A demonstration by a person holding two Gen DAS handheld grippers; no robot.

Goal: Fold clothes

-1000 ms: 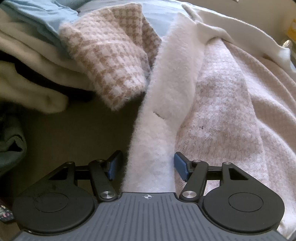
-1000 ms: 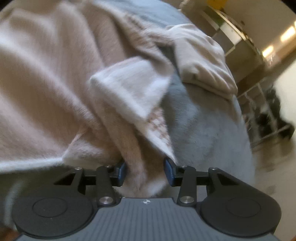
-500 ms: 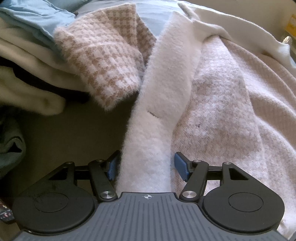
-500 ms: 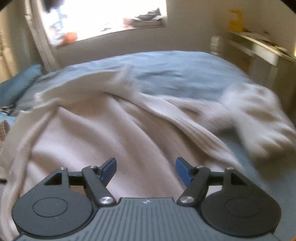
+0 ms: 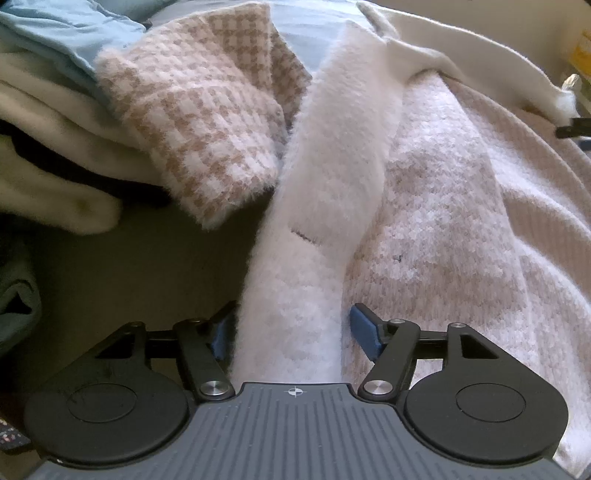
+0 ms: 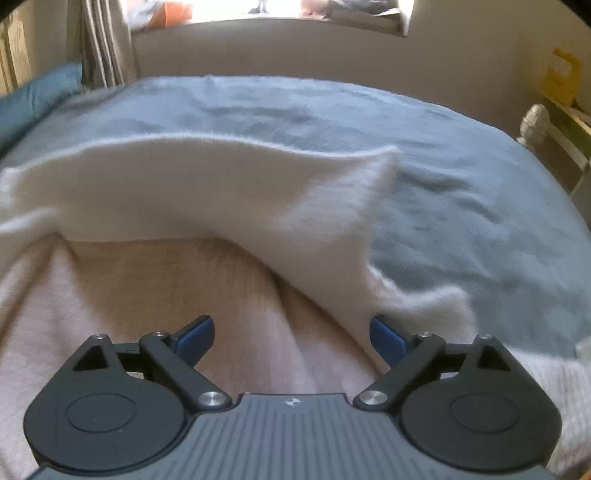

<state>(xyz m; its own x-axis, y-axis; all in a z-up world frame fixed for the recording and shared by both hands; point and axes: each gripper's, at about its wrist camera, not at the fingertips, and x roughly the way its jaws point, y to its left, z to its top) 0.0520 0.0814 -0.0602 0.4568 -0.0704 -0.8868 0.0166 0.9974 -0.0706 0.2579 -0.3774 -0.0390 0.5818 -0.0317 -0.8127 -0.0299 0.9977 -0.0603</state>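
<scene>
A fuzzy pink cardigan [image 5: 443,221] with a tan check lies spread on the bed. Its white front band [image 5: 325,192] runs down between the fingers of my left gripper [image 5: 291,314]. Those jaws are opening, and the right pad stands just clear of the band. A checked sleeve [image 5: 207,122] lies folded to the band's left. My right gripper [image 6: 291,325] hovers over the cardigan's plain pink side [image 6: 147,295], beside a turned-up white edge [image 6: 221,192]. Its jaws are opening wide with nothing gripped between them.
A pile of clothes lies left of the cardigan: a cream garment [image 5: 55,155], a light blue one [image 5: 66,26] and a teal cloth [image 5: 14,295]. The blue-grey bedspread [image 6: 461,177] stretches beyond. A teal pillow [image 6: 33,99], a bedpost [image 6: 532,122] and a wall with a window lie behind.
My right gripper let go of the cloth fold it was pinching, swung across the cardigan toward its far white edge, and spread its jaws. The left gripper stayed put, its jaws a little wider.
</scene>
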